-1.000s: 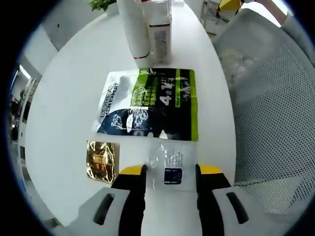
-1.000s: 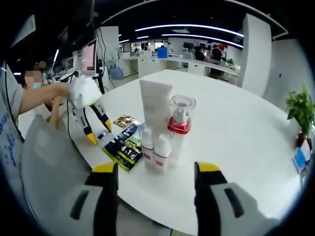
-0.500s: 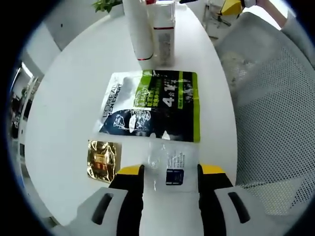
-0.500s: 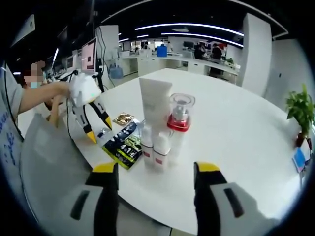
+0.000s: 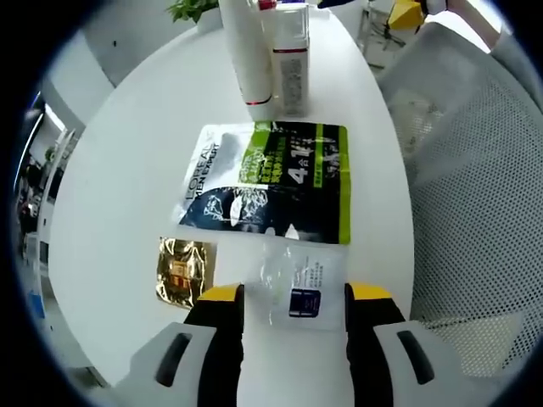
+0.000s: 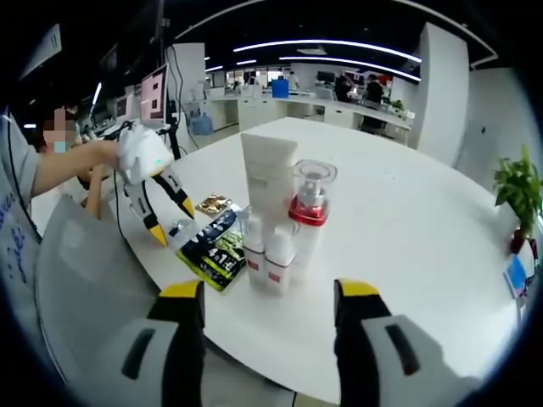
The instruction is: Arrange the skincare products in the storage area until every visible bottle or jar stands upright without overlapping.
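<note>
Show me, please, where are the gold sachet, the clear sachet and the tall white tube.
gold sachet (image 5: pixel 181 270), left gripper view, centre of its foil face
clear sachet (image 5: pixel 293 280), left gripper view, middle of its clear film, between the open claw tips
tall white tube (image 6: pixel 268 175), right gripper view, middle of its flat front

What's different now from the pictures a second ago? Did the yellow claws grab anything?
Nothing was grabbed. The left gripper crept a little forward over the clear sachet, which now lies between its open jaws, untaken. The right gripper stayed open and hanging back from the table. The green-and-black mask packet, gold sachet, white tube, red-collared pump bottle and two small white bottles stayed put.
</note>
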A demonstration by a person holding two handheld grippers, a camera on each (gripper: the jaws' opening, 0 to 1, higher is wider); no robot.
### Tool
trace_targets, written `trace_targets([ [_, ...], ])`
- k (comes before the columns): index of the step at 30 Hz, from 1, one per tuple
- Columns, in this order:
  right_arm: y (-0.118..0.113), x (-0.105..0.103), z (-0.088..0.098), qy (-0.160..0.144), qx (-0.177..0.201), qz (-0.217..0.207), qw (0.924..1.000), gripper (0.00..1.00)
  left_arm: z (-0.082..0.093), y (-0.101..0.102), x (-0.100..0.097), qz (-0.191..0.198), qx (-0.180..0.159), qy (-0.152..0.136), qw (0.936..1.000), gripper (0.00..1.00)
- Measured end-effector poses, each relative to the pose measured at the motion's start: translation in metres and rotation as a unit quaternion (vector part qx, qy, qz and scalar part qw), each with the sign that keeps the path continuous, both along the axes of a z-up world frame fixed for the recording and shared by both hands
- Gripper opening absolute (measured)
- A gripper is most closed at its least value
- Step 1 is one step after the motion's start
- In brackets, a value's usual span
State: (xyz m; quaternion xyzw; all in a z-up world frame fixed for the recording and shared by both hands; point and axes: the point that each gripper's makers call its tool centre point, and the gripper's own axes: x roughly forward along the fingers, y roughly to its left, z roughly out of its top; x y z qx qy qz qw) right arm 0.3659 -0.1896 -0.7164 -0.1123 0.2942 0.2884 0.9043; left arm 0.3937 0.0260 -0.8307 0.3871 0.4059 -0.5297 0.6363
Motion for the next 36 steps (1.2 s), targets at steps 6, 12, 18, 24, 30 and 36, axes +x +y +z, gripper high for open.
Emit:
trace_targets([
  [6,0.002,0.000,0.001,-0.002,0.000,0.005,1.0000,0.62,0.013,-0.001,0.001,0.021,-0.023,-0.008,0.9995,0.45],
  [12,0.005,0.000,0.004,-0.008,0.003,0.009,0.9999,0.63,0.035,-0.009,0.000,0.048,-0.065,-0.019,0.9966,0.50],
  [18,0.007,-0.001,0.008,-0.017,0.000,0.014,0.9998,0.66,0.056,-0.017,0.000,0.088,-0.110,-0.026,0.9897,0.56],
  [24,0.010,-0.001,0.015,-0.028,0.004,0.014,0.9995,0.72,0.075,-0.020,0.002,0.123,-0.147,-0.045,0.9805,0.62],
  [30,0.010,-0.001,0.019,-0.036,0.000,0.013,0.9993,0.77,0.098,-0.022,0.002,0.162,-0.196,-0.071,0.9646,0.68],
  [36,0.009,-0.001,0.025,-0.044,-0.001,0.007,0.9990,0.80,0.111,-0.012,-0.002,0.194,-0.210,-0.092,0.9538,0.76],
])
